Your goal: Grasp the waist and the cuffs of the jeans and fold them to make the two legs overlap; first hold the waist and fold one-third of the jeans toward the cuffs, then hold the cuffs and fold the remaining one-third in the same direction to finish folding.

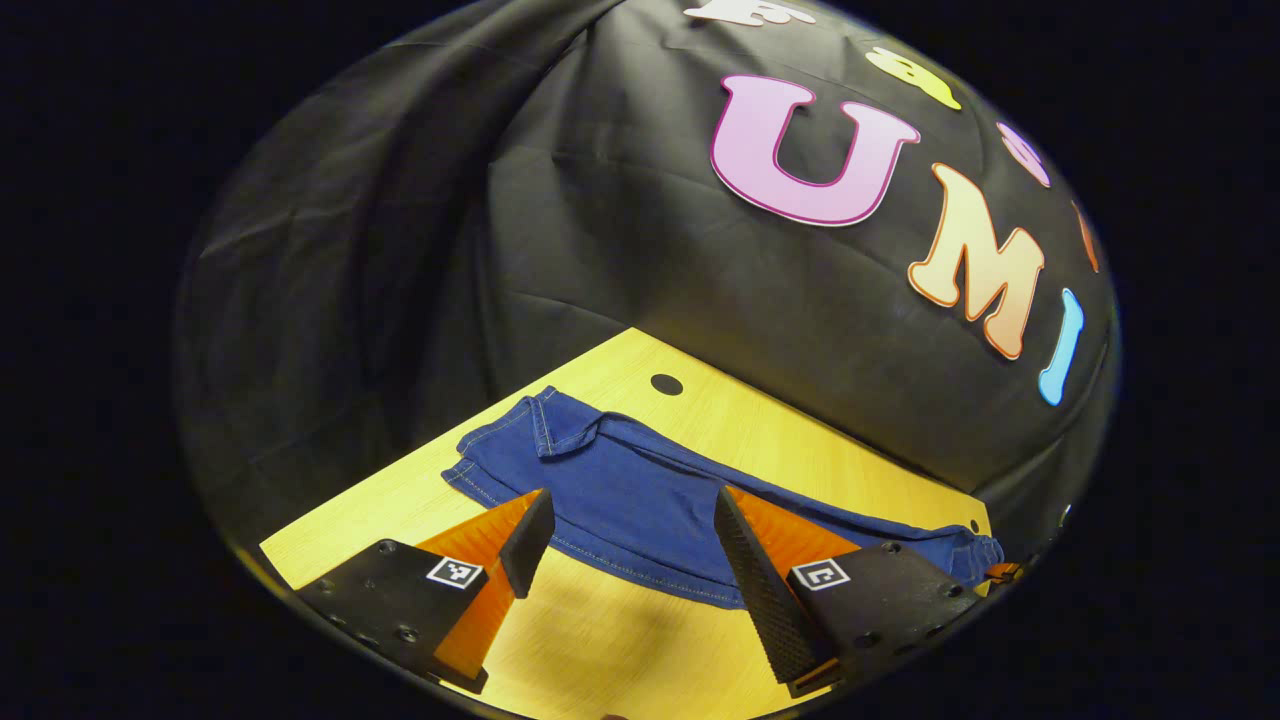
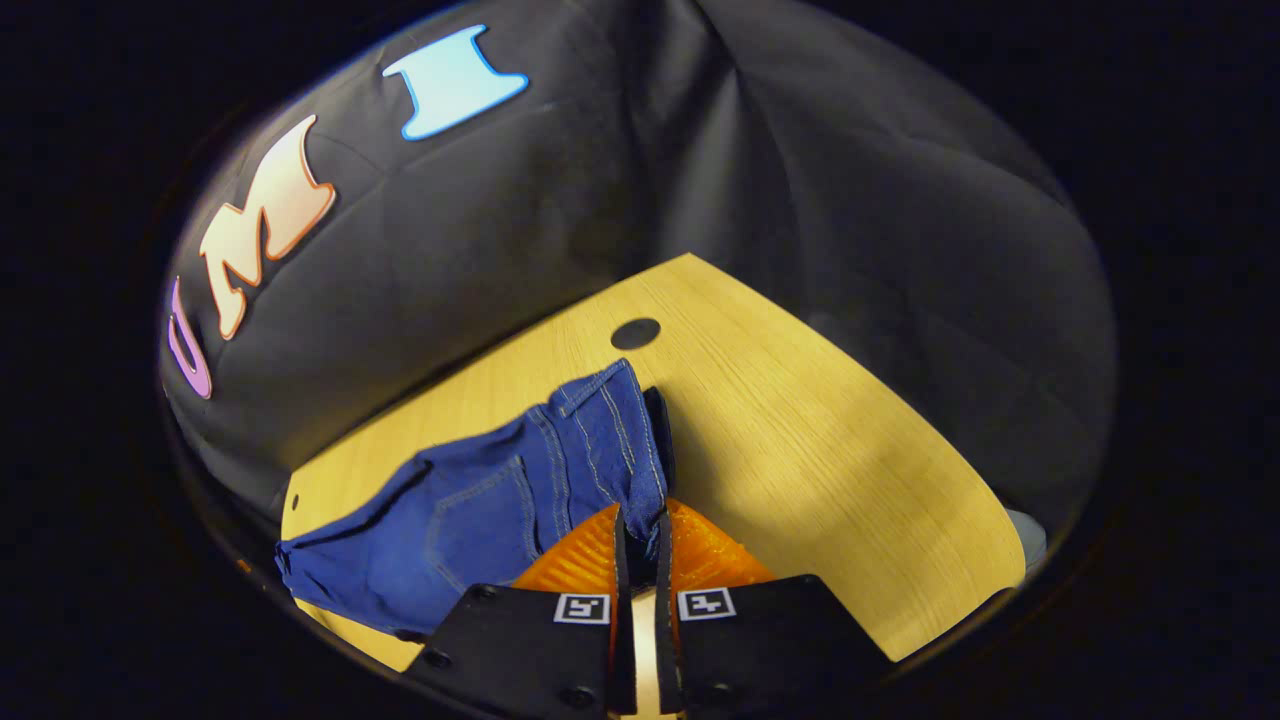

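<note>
Your right gripper (image 2: 640, 535) is clenched on the jeans (image 2: 500, 500) at their near edge, both fingers pinching denim where seams and a pocket suggest the waist end. Your left gripper (image 1: 632, 535) hangs released, jaws wide, just above the near hem of the jeans, gripping nothing. On the wooden table (image 2: 820, 450) the jeans lie long and narrow, legs apparently already overlapped. Judging by that, the lengthwise fold looks done; both one-third folds seem to be left.

The counter (image 1: 620, 650) is brightly lit from above, the cloth wall stays dim; soft shadows are cast, and edges are strongly bent.
</note>
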### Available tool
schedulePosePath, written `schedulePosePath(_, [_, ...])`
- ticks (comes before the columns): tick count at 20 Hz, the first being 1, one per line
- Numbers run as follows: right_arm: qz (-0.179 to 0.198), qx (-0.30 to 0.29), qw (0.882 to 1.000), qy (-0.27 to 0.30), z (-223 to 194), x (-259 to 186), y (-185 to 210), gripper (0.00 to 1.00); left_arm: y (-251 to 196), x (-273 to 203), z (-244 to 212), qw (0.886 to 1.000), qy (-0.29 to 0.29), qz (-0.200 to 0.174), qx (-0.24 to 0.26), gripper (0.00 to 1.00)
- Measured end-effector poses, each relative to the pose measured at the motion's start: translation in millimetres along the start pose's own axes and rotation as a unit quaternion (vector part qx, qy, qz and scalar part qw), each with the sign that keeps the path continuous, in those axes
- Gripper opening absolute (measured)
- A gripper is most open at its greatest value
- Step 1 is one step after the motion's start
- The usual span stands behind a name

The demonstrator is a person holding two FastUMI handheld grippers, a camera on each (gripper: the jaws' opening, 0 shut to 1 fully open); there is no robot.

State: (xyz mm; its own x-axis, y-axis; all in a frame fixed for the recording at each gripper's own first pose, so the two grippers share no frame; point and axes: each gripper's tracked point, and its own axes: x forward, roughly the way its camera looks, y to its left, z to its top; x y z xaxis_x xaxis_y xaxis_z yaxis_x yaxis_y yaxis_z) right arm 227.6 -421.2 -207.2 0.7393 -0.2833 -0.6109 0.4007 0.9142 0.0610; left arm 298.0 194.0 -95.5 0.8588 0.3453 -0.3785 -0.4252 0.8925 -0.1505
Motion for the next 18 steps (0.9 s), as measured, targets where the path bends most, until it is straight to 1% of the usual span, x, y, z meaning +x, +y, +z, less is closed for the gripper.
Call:
schedulePosePath(3, [0.013, 0.004, 0.999, -0.047, 23, -37, 41, 0.11, 4, -1, -1, 1.000, 0.010, -0.020, 0.011, 0.96])
schedulePosePath(4, [0.028, 0.005, 0.997, -0.068, 34, -52, 65, 0.07, 7, -2, -2, 0.999, 0.017, -0.029, 0.022, 0.96])
schedulePosePath(5, [0.044, 0.006, 0.995, -0.086, 42, -69, 91, 0.10, 13, -2, -4, 0.999, 0.023, -0.034, 0.029, 0.96])
schedulePosePath(6, [0.060, 0.001, 0.994, -0.096, 46, -81, 119, 0.10, 17, -3, -3, 0.998, 0.030, -0.041, 0.038, 0.96])
schedulePosePath(8, [0.090, -0.021, 0.990, -0.110, 40, -95, 170, 0.10, 25, -3, 2, 0.997, 0.031, -0.057, 0.046, 0.96])
schedulePosePath(11, [0.149, -0.044, 0.982, -0.109, 17, -109, 253, 0.10, 34, -2, 12, 0.995, 0.026, -0.078, 0.048, 0.96])
schedulePosePath(12, [0.175, -0.051, 0.978, -0.103, 5, -112, 281, 0.13, 38, 0, 15, 0.995, 0.026, -0.080, 0.048, 0.96])
schedulePosePath(13, [0.199, -0.058, 0.974, -0.093, -9, -114, 307, 0.10, 44, 4, 17, 0.995, 0.026, -0.084, 0.049, 0.96])
schedulePosePath(14, [0.220, -0.065, 0.969, -0.085, -23, -115, 329, 0.10, 48, 9, 19, 0.995, 0.027, -0.087, 0.048, 0.96])
schedulePosePath(16, [0.260, -0.083, 0.960, -0.063, -57, -117, 372, 0.10, 55, 13, 16, 0.994, 0.034, -0.091, 0.047, 0.96])
schedulePosePath(18, [0.308, -0.091, 0.946, -0.037, -90, -124, 416, 0.10, 63, 18, 10, 0.994, 0.044, -0.091, 0.042, 0.96])
